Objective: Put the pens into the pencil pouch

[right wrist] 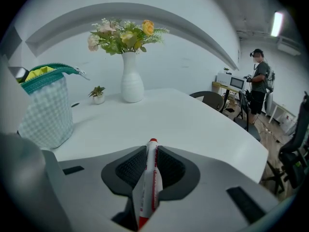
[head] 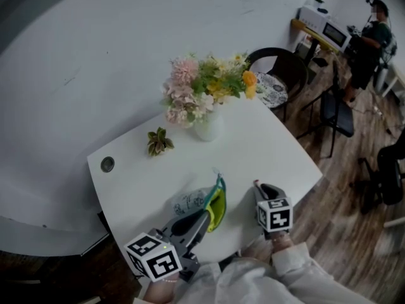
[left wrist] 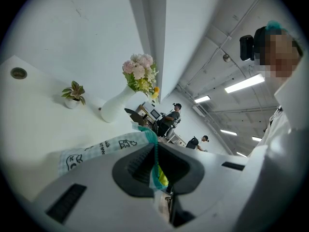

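Observation:
A pencil pouch (head: 197, 202) of pale checked cloth with a green zip and yellow lining stands open on the white table (head: 266, 144). My left gripper (head: 204, 219) is shut on its zip rim (left wrist: 155, 163); the pouch's printed side (left wrist: 96, 149) hangs to the left. In the right gripper view the pouch (right wrist: 46, 110) stands at the left, mouth up. My right gripper (head: 266, 192) is to the right of the pouch, low over the table, shut on a white pen with a red cap (right wrist: 152, 153) that lies along the jaws, tip forward.
A white vase of flowers (head: 205, 126) and a small potted plant (head: 159, 141) stand at the table's far side, with a round cable hole (head: 107, 164) at the left. Dark chairs (head: 281, 68) and a person (head: 367, 49) are beyond the right edge.

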`<state>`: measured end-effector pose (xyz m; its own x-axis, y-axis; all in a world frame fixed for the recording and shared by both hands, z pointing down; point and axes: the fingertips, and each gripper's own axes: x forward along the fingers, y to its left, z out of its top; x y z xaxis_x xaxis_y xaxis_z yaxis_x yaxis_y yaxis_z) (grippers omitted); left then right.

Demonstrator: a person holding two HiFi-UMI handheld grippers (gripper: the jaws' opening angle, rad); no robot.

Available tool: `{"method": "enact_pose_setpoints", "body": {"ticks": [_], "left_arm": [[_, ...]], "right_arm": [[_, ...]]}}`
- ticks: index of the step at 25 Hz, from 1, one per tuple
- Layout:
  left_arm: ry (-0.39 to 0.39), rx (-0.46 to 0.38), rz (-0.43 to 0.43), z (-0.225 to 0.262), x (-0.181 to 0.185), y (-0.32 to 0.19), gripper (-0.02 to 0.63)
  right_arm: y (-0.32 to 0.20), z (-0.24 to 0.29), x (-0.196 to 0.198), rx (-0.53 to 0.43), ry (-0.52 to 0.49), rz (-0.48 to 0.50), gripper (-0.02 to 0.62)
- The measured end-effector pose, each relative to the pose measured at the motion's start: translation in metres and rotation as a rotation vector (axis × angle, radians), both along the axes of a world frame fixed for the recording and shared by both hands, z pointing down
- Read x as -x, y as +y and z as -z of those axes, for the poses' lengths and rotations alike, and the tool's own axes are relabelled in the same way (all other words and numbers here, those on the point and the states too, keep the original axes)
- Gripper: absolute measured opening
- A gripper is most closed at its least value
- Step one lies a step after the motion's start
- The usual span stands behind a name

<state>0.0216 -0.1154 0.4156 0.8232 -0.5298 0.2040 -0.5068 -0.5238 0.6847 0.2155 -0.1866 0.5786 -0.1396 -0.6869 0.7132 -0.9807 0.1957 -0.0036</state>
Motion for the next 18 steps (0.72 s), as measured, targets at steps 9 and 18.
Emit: {"method": "enact_pose_setpoints", "body": {"ticks": [9, 18], "left_arm": [[0.001, 0.0, 0.005, 0.003, 0.001, 0.001, 0.025], [0.001, -0.013, 0.015, 0.003, 0.003, 0.001, 0.025]], "right_arm": [[0.005, 0.02, 0.014, -0.058, -0.087, 0.01, 0.066], [0.0, 0.099, 0.064, -0.229, -0.376, 0.12, 0.066]]}}
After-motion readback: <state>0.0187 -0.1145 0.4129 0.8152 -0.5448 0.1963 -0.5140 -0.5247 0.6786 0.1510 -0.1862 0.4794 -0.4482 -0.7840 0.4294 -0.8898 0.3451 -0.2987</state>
